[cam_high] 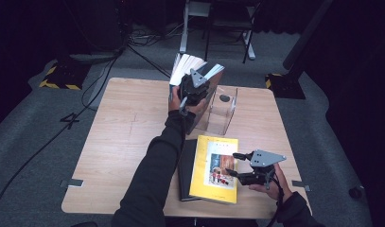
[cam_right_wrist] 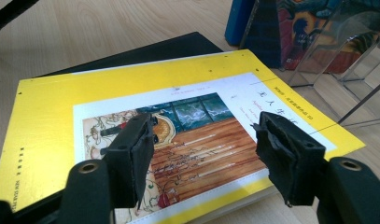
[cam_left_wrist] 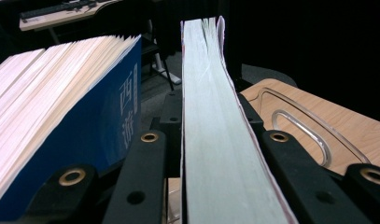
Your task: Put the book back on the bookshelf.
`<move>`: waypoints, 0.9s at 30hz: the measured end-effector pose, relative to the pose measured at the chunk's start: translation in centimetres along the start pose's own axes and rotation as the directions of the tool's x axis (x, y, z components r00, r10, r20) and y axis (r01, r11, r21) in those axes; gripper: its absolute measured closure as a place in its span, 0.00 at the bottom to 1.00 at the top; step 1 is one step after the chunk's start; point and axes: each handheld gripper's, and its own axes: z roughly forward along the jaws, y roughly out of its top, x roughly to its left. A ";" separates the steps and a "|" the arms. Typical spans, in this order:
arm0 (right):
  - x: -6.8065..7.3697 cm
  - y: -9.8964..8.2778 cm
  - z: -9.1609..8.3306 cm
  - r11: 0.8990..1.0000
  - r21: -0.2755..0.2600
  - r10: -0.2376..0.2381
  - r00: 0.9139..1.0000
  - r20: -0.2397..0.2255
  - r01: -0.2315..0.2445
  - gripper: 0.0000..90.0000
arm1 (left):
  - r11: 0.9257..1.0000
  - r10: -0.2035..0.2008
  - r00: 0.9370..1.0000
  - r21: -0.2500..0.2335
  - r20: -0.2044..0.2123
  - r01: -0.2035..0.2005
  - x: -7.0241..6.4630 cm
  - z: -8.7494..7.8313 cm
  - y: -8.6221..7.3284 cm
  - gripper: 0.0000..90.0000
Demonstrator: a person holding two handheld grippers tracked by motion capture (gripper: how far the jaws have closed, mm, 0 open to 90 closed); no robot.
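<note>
The right gripper (cam_high: 233, 163) hovers low over the yellow book (cam_high: 214, 168), which lies flat near the near edge of the table (cam_high: 128, 142), right of centre. In the right gripper view its jaws stand well apart and empty, one pad on each side of the cover picture (cam_right_wrist: 187, 140), not touching it. The book's long axis runs from the near edge toward the far edge; the jaws point across it from its right side. This gripper is the nearer one for any pickup of that book. Under the yellow book, toward the left, lies a black book (cam_high: 185, 170).

Farther off, near the far edge, the left gripper (cam_high: 194, 90) holds a thin book (cam_left_wrist: 215, 140) upright, jaws closed on its page block. The thin book stands at the clear acrylic bookstand (cam_high: 225, 111). Just beside it leans a blue book (cam_left_wrist: 108, 126), fanned open at the top
</note>
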 end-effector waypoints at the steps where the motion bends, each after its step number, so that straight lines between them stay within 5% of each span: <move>1: 0.0 -0.1 0.1 1.000 0.007 0.001 1.000 0.003 -0.002 0.41 | 1.000 -0.009 1.000 -0.001 0.000 0.009 0.0 -0.1 -0.1 0.80; 13: -0.2 -0.4 0.3 1.000 0.028 0.006 1.000 -0.010 -0.005 0.41 | 0.999 0.024 1.000 0.039 0.003 -0.024 -0.3 0.1 0.1 0.67; 23: -0.4 -0.5 0.4 0.999 0.030 0.023 1.000 -0.008 -0.022 0.40 | 0.989 0.111 0.994 0.099 0.021 -0.112 -0.9 0.3 1.1 0.81; 27: -0.2 -0.4 0.4 0.999 0.038 0.005 1.000 -0.023 -0.004 0.41 | 0.989 0.124 0.992 0.076 0.000 -0.123 -1.2 0.7 1.0 0.82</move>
